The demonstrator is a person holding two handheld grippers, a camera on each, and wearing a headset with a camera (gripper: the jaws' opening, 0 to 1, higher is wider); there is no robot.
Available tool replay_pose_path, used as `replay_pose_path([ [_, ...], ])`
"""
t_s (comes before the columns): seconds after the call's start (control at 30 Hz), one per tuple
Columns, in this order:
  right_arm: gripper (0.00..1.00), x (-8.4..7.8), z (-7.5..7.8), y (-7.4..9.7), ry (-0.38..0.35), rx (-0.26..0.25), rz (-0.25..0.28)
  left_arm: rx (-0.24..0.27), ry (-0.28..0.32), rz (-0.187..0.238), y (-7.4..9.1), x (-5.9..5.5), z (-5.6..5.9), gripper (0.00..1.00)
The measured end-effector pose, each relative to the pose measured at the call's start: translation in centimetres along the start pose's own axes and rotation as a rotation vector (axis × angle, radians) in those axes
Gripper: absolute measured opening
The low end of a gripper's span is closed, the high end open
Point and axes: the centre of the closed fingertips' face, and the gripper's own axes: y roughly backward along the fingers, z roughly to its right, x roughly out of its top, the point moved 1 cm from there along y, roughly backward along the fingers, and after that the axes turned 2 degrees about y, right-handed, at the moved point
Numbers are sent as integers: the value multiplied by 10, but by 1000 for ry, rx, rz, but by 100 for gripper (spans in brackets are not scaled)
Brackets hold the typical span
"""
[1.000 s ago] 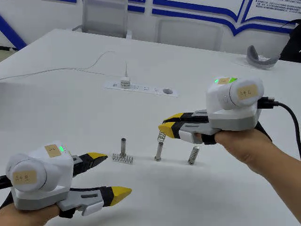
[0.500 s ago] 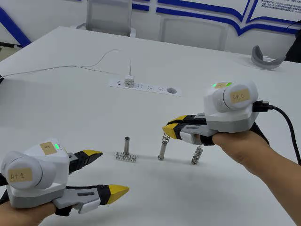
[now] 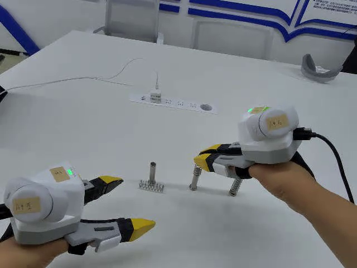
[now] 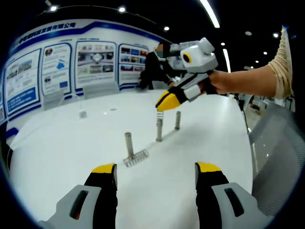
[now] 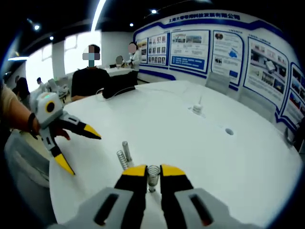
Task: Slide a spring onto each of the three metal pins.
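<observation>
My right claw pinched on spring, atop middle pin | I'd push straight down, coils square to shaft | my left claw wide open, empty | loose spring on tabletop left of middle pin, at bare pin.

Three upright pins; one spring lies flat, two seemingly threaded.

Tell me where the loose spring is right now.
In the head view the loose spring lies flat on the table at the foot of the leftmost pin, left of the middle pin and ahead of the left gripper.
</observation>
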Motion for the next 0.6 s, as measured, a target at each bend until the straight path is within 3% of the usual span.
replay_pose_path([
  [0.6, 12, -22, 5, -13, -25, -9, -28, 8, -1, -3, 0, 3, -3, 67],
])
